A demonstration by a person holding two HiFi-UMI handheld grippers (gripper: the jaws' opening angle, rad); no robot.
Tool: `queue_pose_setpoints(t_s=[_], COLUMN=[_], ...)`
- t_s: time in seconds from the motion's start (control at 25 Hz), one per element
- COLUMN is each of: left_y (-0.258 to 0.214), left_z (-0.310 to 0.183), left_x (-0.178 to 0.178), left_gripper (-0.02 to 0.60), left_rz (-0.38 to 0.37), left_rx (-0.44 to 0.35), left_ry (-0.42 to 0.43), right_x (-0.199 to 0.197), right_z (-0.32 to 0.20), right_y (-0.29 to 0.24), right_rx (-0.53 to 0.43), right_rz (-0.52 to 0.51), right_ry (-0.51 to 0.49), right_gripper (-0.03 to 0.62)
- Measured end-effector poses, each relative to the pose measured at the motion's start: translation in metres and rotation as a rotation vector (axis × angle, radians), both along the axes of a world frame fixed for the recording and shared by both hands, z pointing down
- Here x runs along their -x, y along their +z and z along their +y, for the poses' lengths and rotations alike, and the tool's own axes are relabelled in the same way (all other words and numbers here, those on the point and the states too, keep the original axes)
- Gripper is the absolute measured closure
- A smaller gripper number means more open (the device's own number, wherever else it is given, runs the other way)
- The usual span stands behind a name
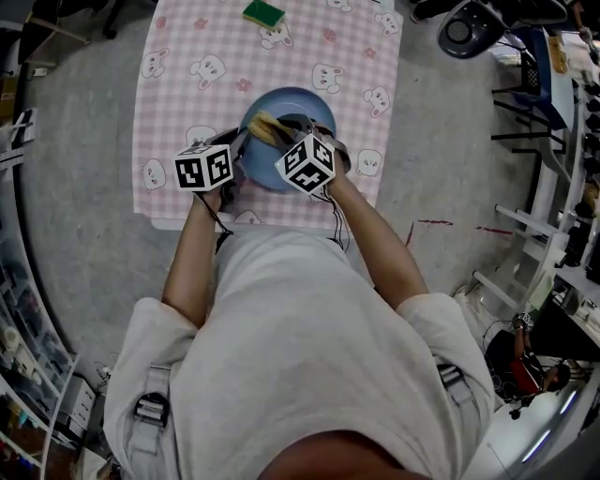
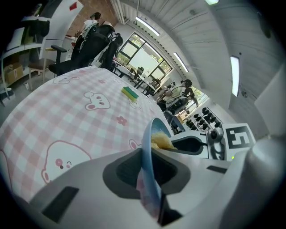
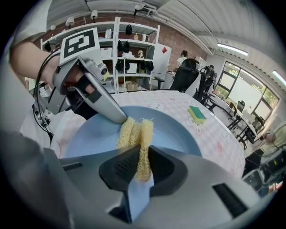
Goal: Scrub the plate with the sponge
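A blue plate (image 1: 302,101) sits at the near edge of a table covered with a pink checked bunny cloth (image 1: 187,56). My left gripper (image 1: 244,148) is shut on the plate's left rim (image 2: 151,179), which runs edge-on between its jaws. My right gripper (image 1: 284,134) is shut on a yellow mesh sponge (image 3: 136,134) that presses on the plate's inside (image 3: 174,129), right beside the left gripper's tip (image 3: 119,116). From the left gripper view the yellow sponge (image 2: 161,142) shows just past the rim. A green and yellow sponge (image 1: 263,13) lies unused at the cloth's far edge.
Grey floor surrounds the small table. A black office chair (image 1: 464,28) stands at the far right, with racks and frames (image 1: 553,141) along the right side. Shelves and more chairs fill the room behind in the right gripper view (image 3: 134,49).
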State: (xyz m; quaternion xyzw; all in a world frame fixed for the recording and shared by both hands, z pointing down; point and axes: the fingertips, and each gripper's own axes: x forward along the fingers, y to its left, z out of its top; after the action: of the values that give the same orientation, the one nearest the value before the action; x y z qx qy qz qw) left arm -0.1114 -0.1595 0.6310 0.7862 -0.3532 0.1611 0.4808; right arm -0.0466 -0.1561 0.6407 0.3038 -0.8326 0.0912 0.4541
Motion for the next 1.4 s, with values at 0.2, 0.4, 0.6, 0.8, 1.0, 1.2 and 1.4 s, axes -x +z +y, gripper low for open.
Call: queue_pose_setpoints(t_s=[0.2, 0.4, 0.6, 0.8, 1.0, 1.2, 1.4], left_y=[0.001, 0.004, 0.006, 0.010, 0.013, 0.018, 0.016], left_z=[0.004, 0.005, 0.002, 0.001, 0.001, 0.003, 0.001], left_x=[0.000, -0.001, 0.000, 0.002, 0.003, 0.006, 0.005], left_gripper=[0.520, 0.522, 0.526, 0.530, 0.535, 0.534, 0.534], left_rz=[0.011, 0.006, -0.015, -0.025, -0.036, -0.021, -0.016], left_rx=[0.014, 0.020, 0.020, 0.027, 0.019, 0.033, 0.029], left_ry=[0.002, 0.007, 0.001, 0.010, -0.001, 0.004, -0.001], right_x=[-0.001, -0.006, 0.004, 0.009, -0.003, -0.029, -0.061], right_z=[0.015, 0.037, 0.062, 0.083, 0.103, 0.112, 0.099], right_y=[0.002, 0.010, 0.014, 0.020, 0.030, 0.041, 0.044], right_rx=[0.051, 0.080, 0.113, 0.152, 0.179, 0.188, 0.208], right_rz=[-0.036, 0.005, -0.006, 0.018, 0.079, 0.195, 0.252], right_ry=[0.015, -0.031, -0.090, -0.187, -0.265, -0.307, -0.233], right_gripper=[0.533, 0.533, 0.533, 0.533, 0.531, 0.531, 0.533])
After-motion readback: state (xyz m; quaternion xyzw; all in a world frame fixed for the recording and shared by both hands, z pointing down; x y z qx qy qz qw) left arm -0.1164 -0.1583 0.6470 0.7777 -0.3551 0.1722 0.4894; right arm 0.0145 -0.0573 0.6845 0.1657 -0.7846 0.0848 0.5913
